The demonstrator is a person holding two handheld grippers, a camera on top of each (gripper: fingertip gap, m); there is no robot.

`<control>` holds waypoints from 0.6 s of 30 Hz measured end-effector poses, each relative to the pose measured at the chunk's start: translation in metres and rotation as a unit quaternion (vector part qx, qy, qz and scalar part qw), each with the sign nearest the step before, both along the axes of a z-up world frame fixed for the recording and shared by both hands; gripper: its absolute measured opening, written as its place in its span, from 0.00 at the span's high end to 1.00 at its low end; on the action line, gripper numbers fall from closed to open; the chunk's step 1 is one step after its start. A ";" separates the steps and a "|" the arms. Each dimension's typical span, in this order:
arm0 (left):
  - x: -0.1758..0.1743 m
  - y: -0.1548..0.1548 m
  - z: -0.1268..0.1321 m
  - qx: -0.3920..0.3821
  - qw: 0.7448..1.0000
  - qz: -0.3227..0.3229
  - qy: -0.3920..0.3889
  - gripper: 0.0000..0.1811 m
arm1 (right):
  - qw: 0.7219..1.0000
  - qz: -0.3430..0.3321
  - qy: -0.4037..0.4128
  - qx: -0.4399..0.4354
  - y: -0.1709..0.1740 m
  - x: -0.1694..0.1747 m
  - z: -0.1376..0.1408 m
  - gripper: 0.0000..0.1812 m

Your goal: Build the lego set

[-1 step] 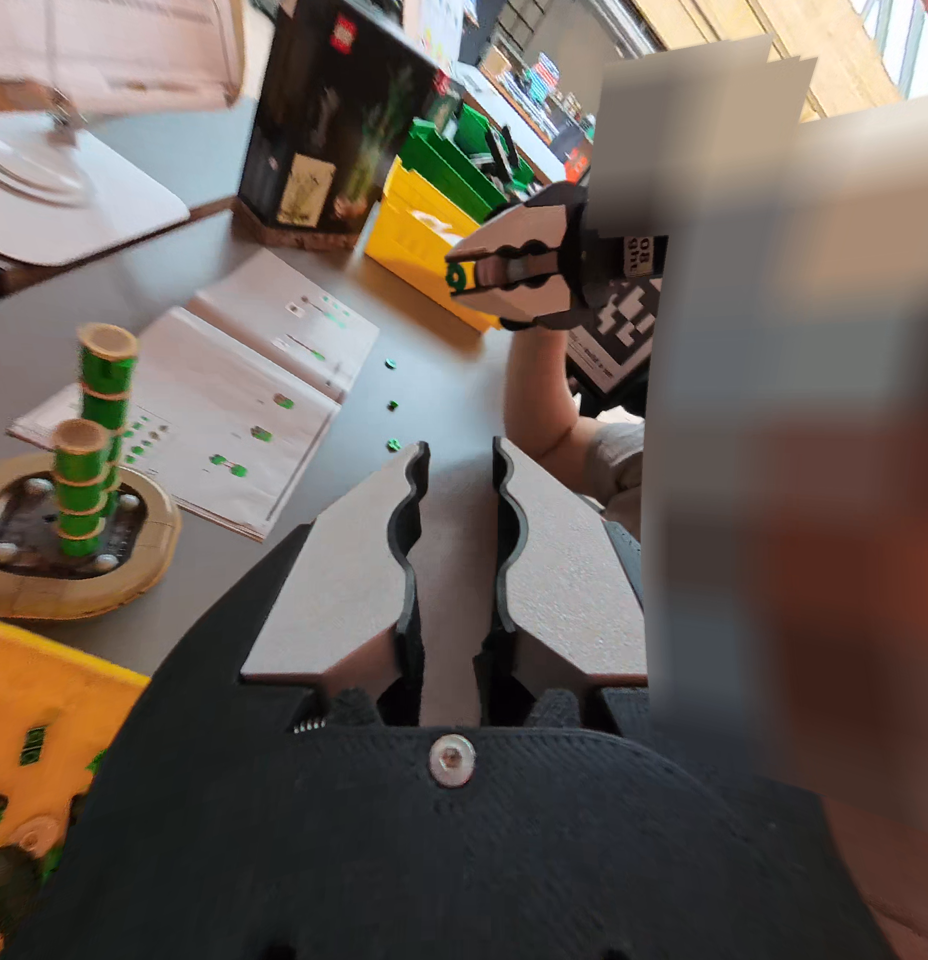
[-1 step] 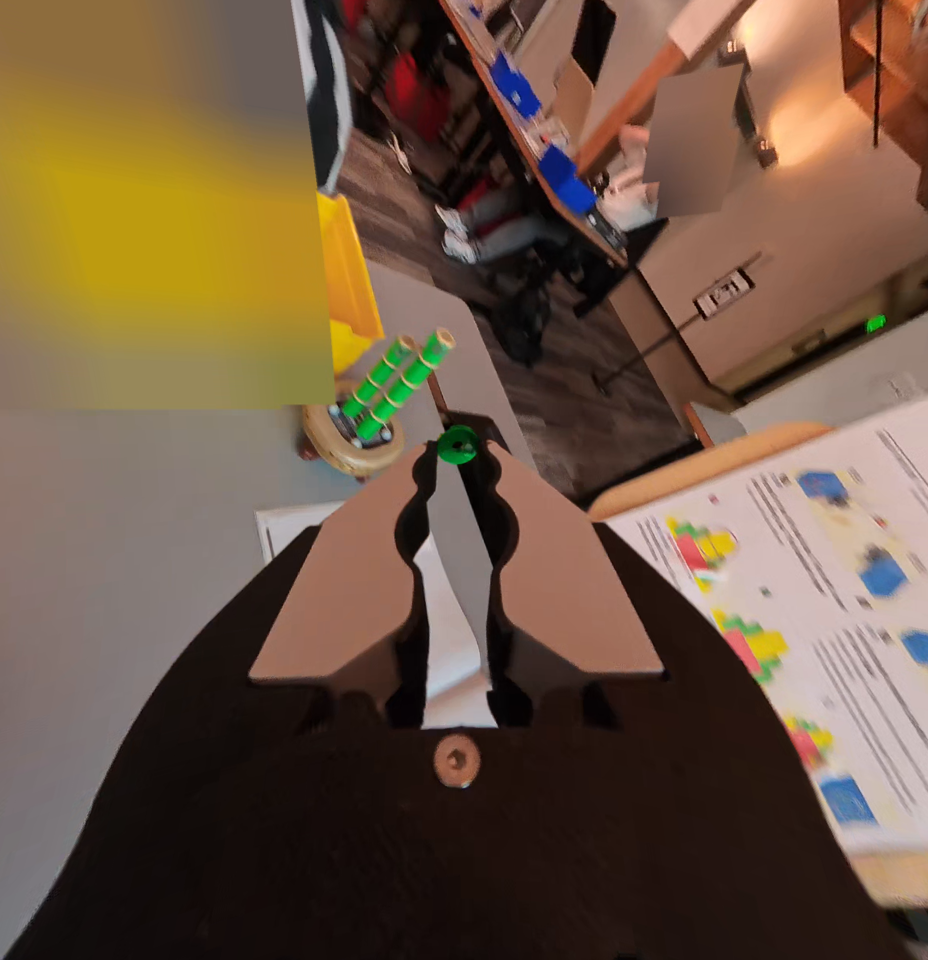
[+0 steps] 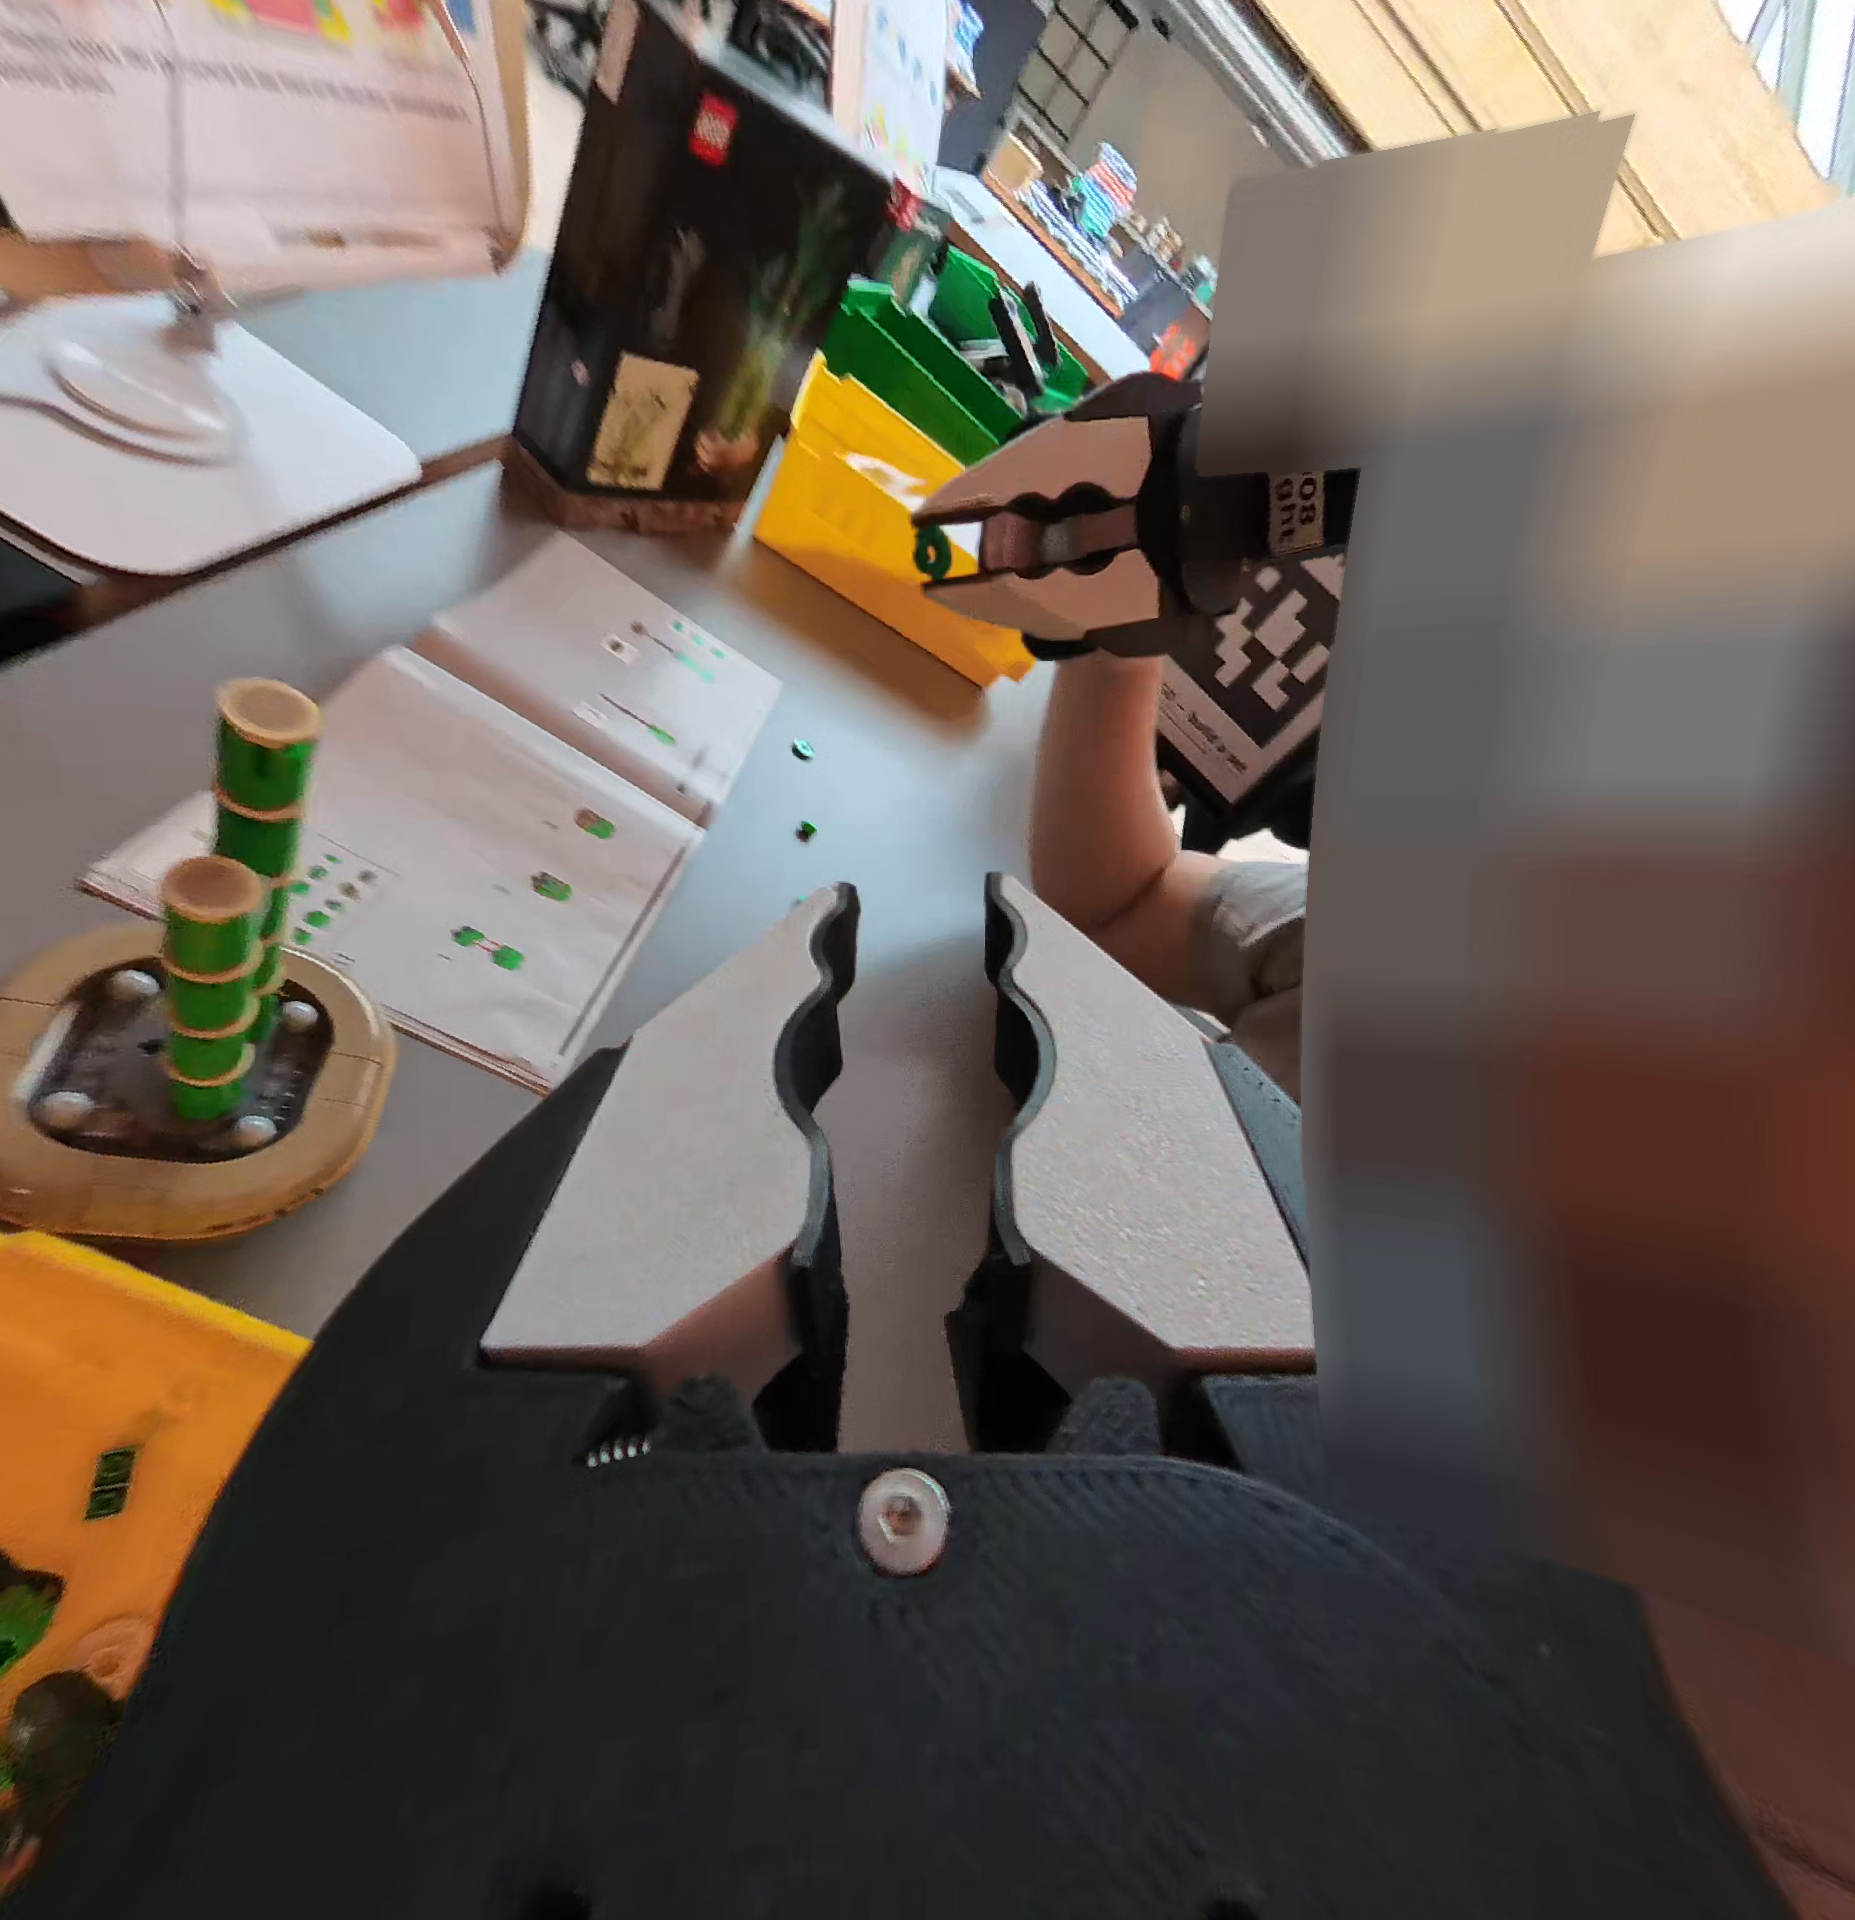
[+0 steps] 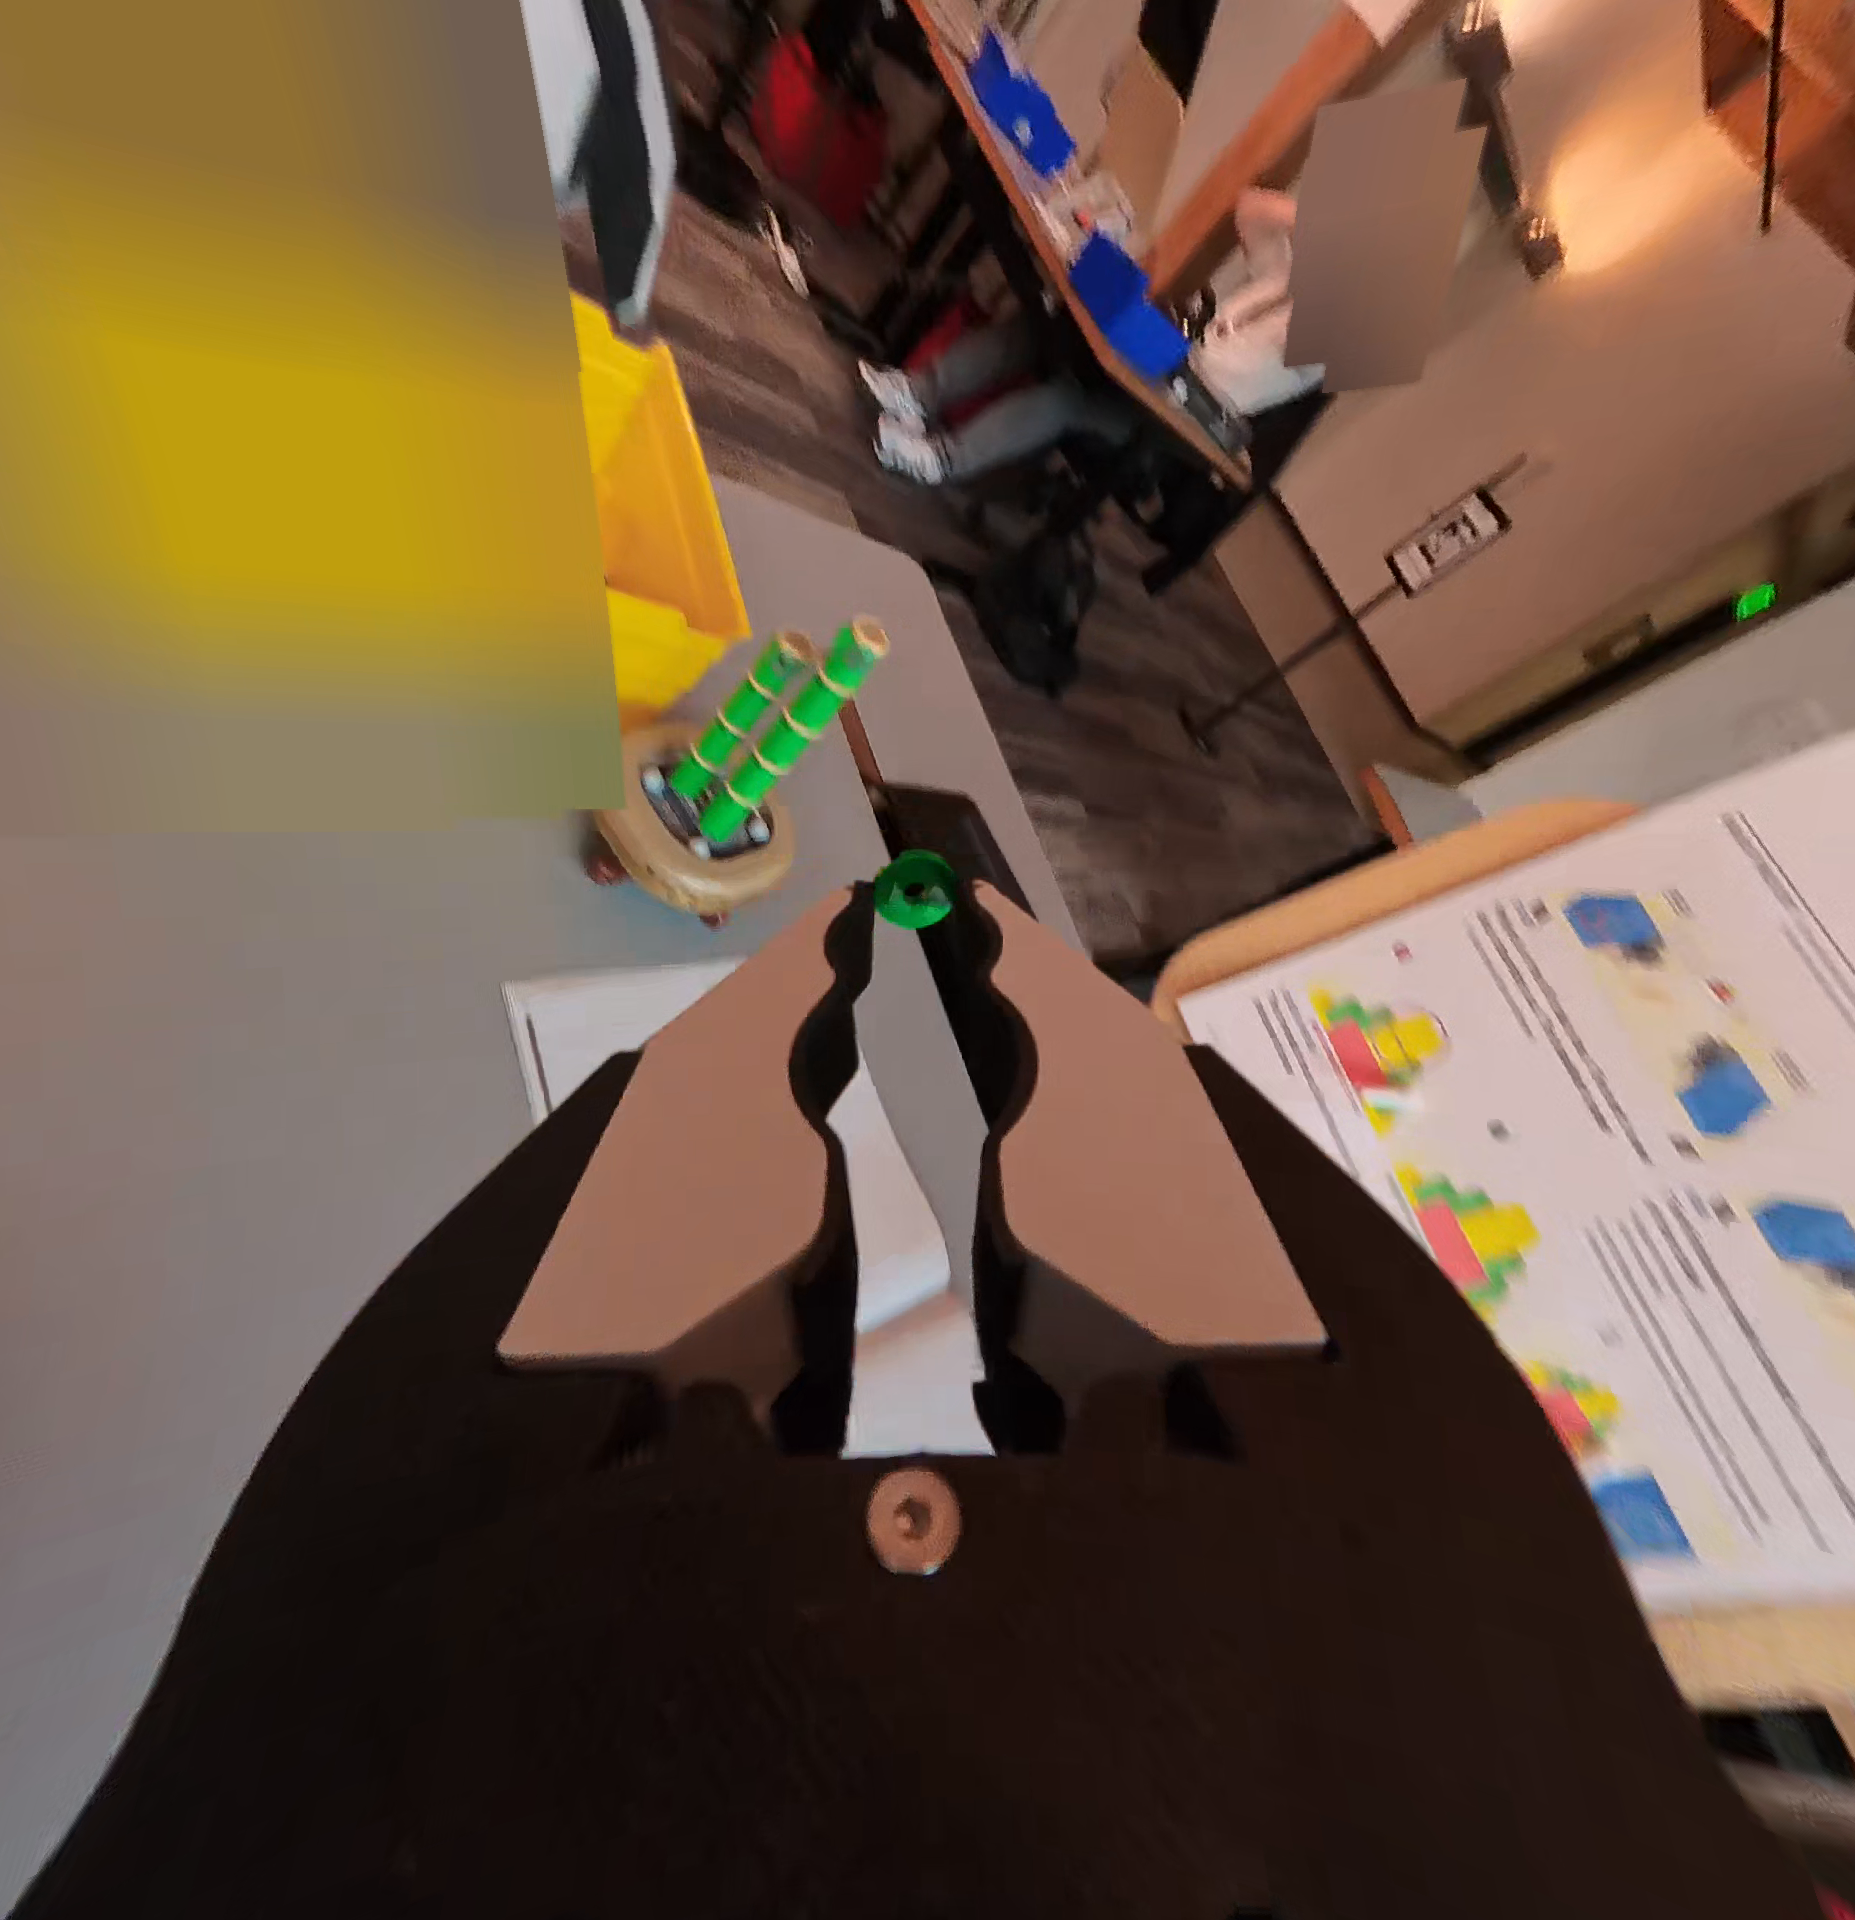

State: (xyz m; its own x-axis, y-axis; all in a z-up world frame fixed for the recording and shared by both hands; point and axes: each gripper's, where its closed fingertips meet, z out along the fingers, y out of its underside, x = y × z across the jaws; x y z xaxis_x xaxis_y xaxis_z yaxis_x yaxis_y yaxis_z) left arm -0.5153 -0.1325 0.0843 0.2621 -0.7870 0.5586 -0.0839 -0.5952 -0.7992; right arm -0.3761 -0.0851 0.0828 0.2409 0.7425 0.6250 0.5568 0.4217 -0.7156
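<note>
The bamboo model point(image 3: 206, 987), two green stalks on a round tan base, stands on the grey table at the left. It also shows in the right wrist view point(image 4: 767, 727), ahead of the fingertips. My right gripper point(image 4: 915, 896) is shut on a small round green piece point(image 4: 910, 883) at its tips and is held in the air. It also shows in the left wrist view point(image 3: 928, 551) with the piece point(image 3: 931, 549). My left gripper point(image 3: 921, 904) is open and empty above the table. Loose small green pieces point(image 3: 801, 748) lie ahead of it.
An open instruction booklet point(image 3: 466, 831) lies beside the model. The black set box point(image 3: 694, 281), a yellow bin point(image 3: 850, 540) and green bins point(image 3: 923, 353) stand at the back. A yellow tray point(image 3: 92, 1403) with parts sits at front left. A person's forearm point(image 3: 1099, 810) is at right. One gripper's finger ends stand about 15 cm off the other's.
</note>
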 end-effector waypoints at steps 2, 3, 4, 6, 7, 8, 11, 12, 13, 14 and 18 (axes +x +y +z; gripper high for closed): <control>-0.005 0.001 0.011 0.025 0.999 0.021 -0.007 0.87 | 0.998 -0.050 -0.025 0.010 0.003 0.026 0.008 0.92; -0.008 0.000 0.016 0.037 0.999 0.031 -0.009 0.87 | 0.996 -0.073 -0.035 0.021 0.002 0.038 0.013 0.92; -0.009 -0.001 0.021 0.050 0.998 0.039 -0.014 0.87 | 0.995 -0.088 -0.047 0.023 -0.001 0.048 0.014 0.92; -0.013 -0.003 0.033 0.074 0.995 0.057 -0.020 0.88 | 0.991 -0.113 -0.070 0.022 -0.007 0.064 0.011 0.92; -0.014 -0.004 0.038 0.088 0.993 0.069 -0.023 0.90 | 0.989 -0.123 -0.084 0.018 -0.010 0.073 0.004 0.92; -0.015 -0.006 0.043 0.102 0.991 0.080 -0.025 0.92 | 0.985 -0.134 -0.107 0.004 -0.013 0.083 -0.009 0.92; -0.017 -0.011 0.053 0.136 0.985 0.106 -0.018 0.93 | 0.960 -0.195 -0.196 -0.048 -0.017 0.133 -0.065 0.92; -0.016 -0.013 0.054 0.143 0.983 0.113 -0.013 0.91 | 0.950 -0.213 -0.218 -0.072 -0.019 0.151 -0.085 0.92; -0.016 -0.014 0.055 0.149 0.982 0.117 -0.008 0.89 | 0.942 -0.223 -0.227 -0.103 -0.022 0.165 -0.104 0.92; -0.016 -0.016 0.056 0.155 0.981 0.119 -0.006 0.89 | 0.938 -0.222 -0.225 -0.143 -0.027 0.173 -0.123 0.92; -0.018 -0.015 0.061 0.165 0.977 0.136 -0.014 0.86 | 0.935 -0.158 -0.228 -0.220 -0.044 0.160 -0.182 0.92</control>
State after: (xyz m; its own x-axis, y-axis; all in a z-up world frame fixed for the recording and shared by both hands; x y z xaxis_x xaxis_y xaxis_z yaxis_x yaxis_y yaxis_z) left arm -0.5336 -0.1475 0.1452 0.4743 -0.8293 0.2955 0.0654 -0.3015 -0.9512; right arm -0.2158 -0.1293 -0.0991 0.2738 0.8890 0.3669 0.8939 -0.0944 -0.4382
